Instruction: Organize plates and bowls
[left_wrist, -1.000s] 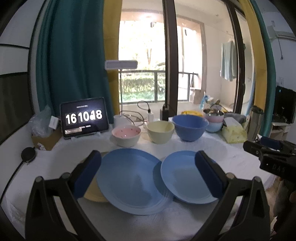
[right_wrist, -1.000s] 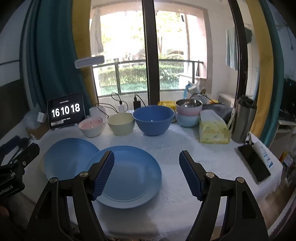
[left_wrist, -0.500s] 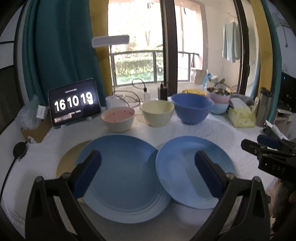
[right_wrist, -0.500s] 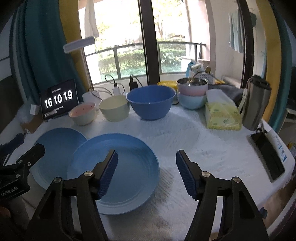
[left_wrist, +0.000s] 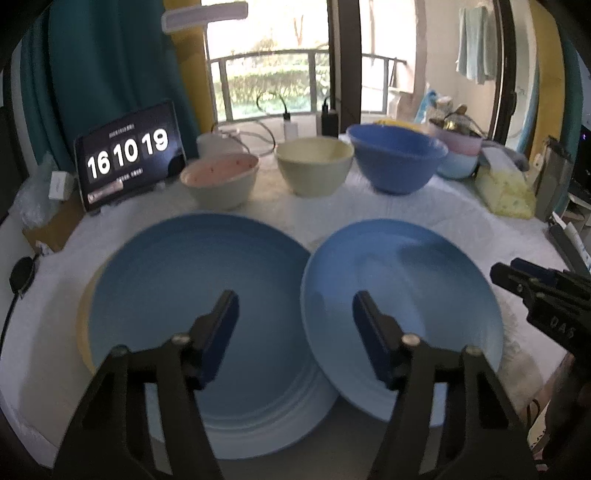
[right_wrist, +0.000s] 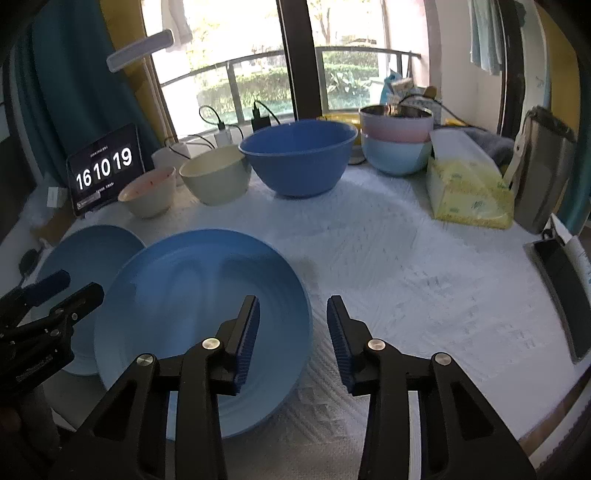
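both grippers have dropped closer to the table since a second ago, the plates now filling more of each view, and the clock reading has gone from 16 10 18 to 16 10 19.

left gripper: jaws partway in and closing, nothing between the pads. it hangs above the seam where two blue plates meet. large blue plate lies beneath and to the left of the fingers; it rests on a yellow plate, of which only a sliver shows at its left edge. smaller blue plate lies beneath and to the right, its left rim overlapping the large plate's right rim.

right gripper: jaws narrowed and closing, pads apart, nothing pressed. its left finger sits above the right rim of the smaller blue plate; its right finger is above the bare white cloth. whether the rim lies between the pads cannot be told.

ahead of both grippers, in a row at the far side: pink-lined bowl, cream bowl, deep blue bowl. further right of these, a pink bowl stacked in a light blue bowl, then a yellow tissue pack and a metal flask. tablet clock stands far left. a dark phone lies at the table's right edge.
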